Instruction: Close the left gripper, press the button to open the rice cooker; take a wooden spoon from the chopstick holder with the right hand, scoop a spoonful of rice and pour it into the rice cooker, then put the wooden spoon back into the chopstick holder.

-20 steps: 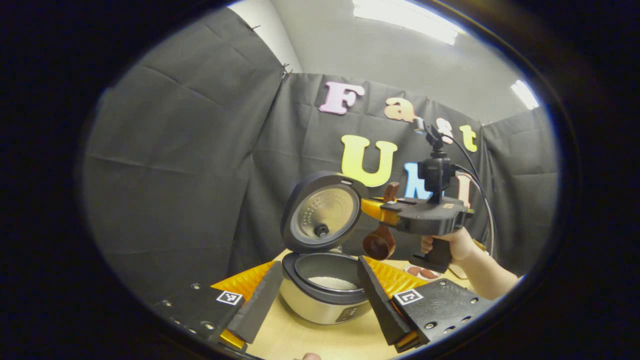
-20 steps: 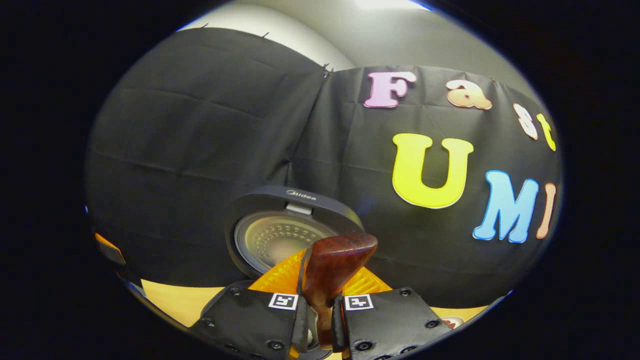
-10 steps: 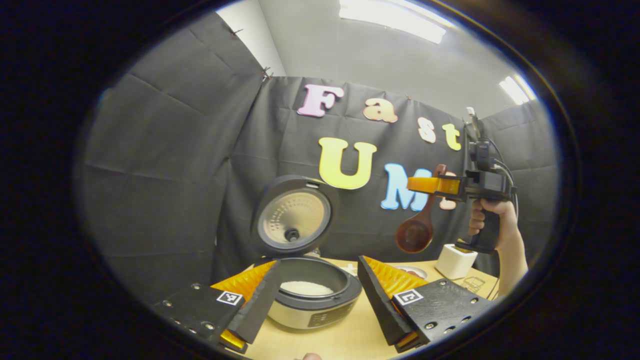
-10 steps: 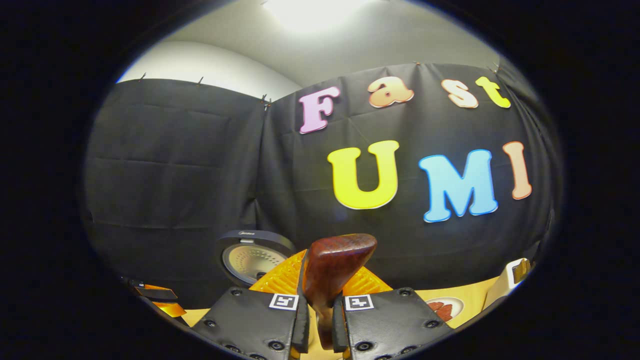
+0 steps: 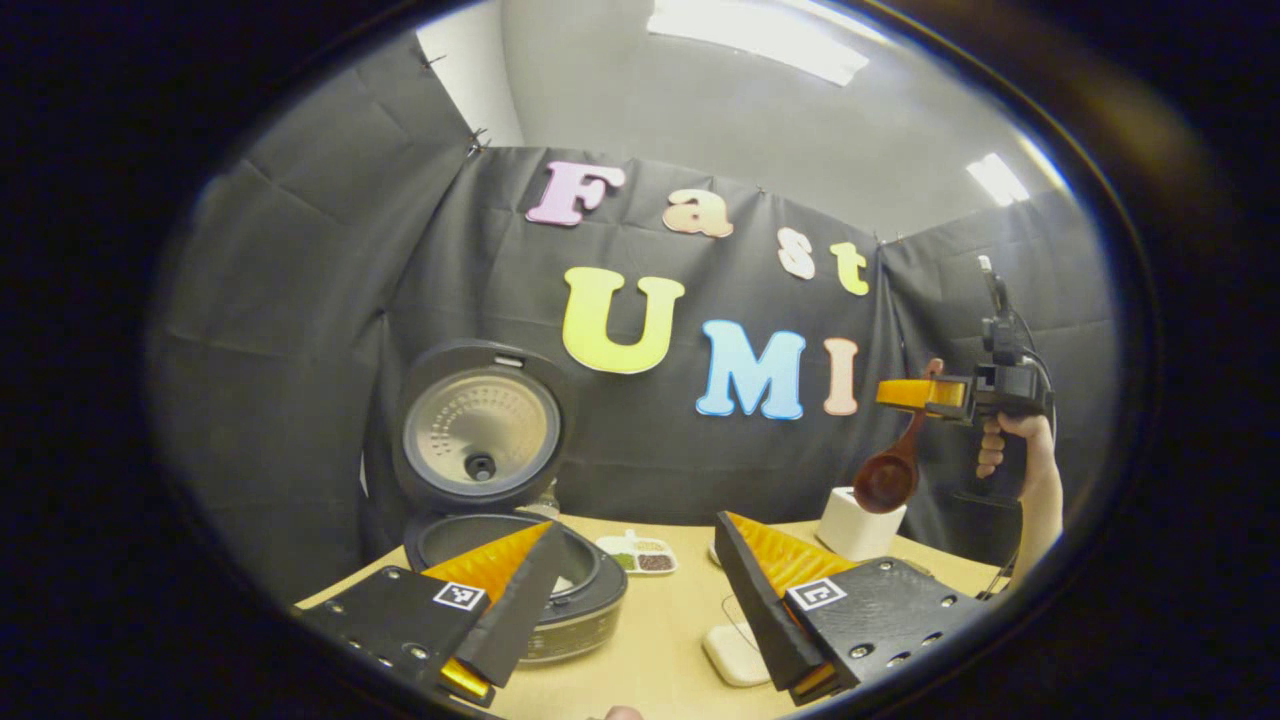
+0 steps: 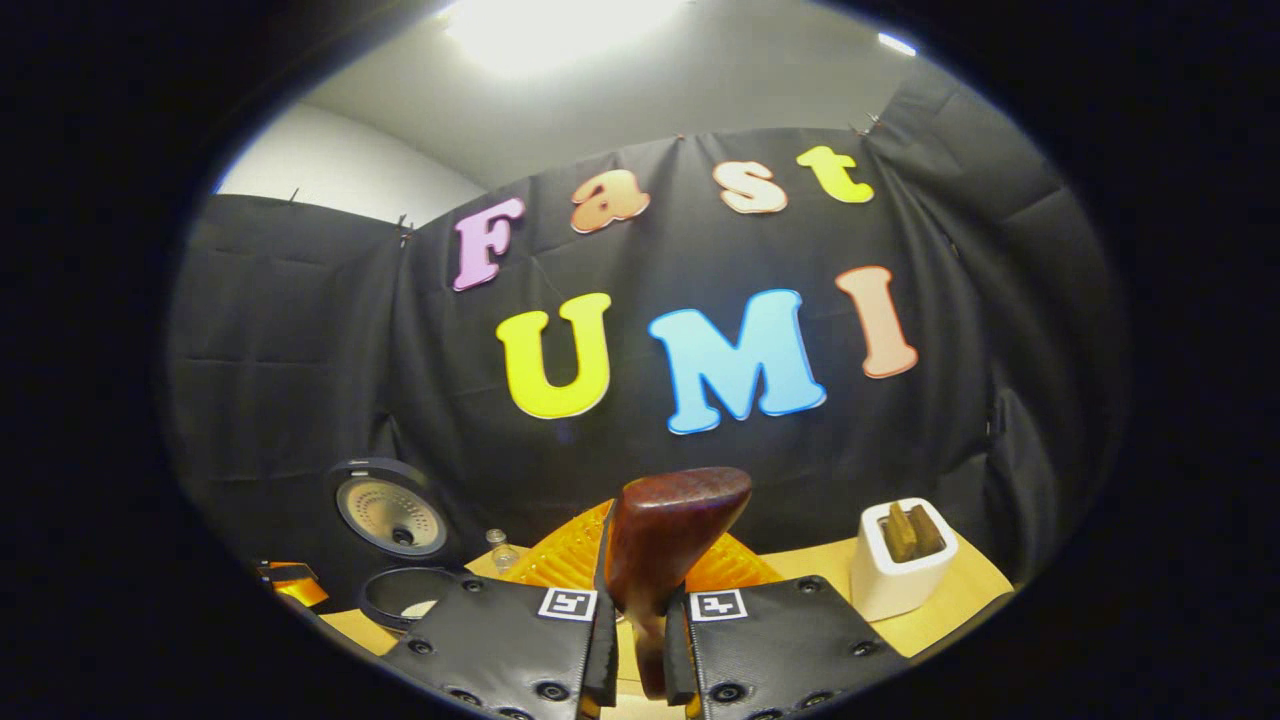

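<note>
My right gripper has its jaws clamped on the wooden spoon, handle end up. My left gripper hangs with jaws apart, gripping nothing, above the desk. Beyond stand the open rice cooker and, farther right, the white chopstick holder.

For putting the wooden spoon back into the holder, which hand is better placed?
Right: its tongs already grip the wooden spoon above the white chopstick holder. The left tongs are open and empty, near the rice cooker.
</note>
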